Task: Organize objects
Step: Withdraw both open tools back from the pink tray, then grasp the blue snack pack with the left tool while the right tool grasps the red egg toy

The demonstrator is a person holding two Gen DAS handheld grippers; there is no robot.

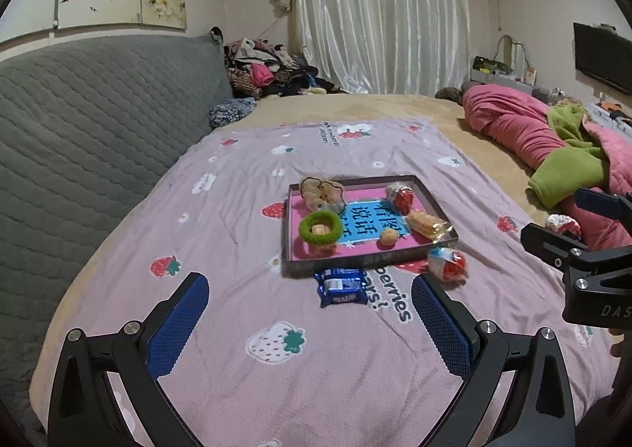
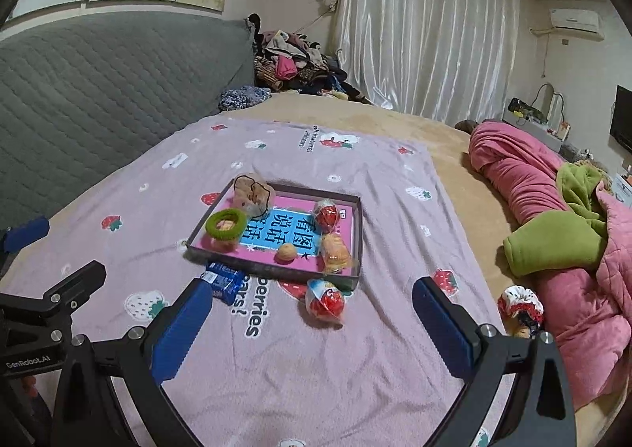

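Left gripper: spread wide, nothing between the blue pads, hovering above the pink strawberry blanket, just short of the blue snack packet. Right gripper: likewise spread wide, empty, hovering over the same blanket with the red-and-white wrapped candy lying ahead between its fingers.

Beyond the blanket, largest first: grey quilted headboard along the left; rolled pink quilt with a green lining at the right.

Shallow box tray in the middle of the blanket, pink-and-blue printed sheet as its floor. Inside the tray: beige fluffy scrunchie at the far left corner; green fuzzy ring just in front of it, a small pale piece sitting in its hole; yellow wrapped cake at the right wall; 1 red wrapped candy at the far right; small round tan ball near the front wall.

Outside the tray: blue snack packet touching the front wall; red-and-white wrapped candy just beside the front right corner; red-and-white frilly scrunchie well apart, against the pink quilt.
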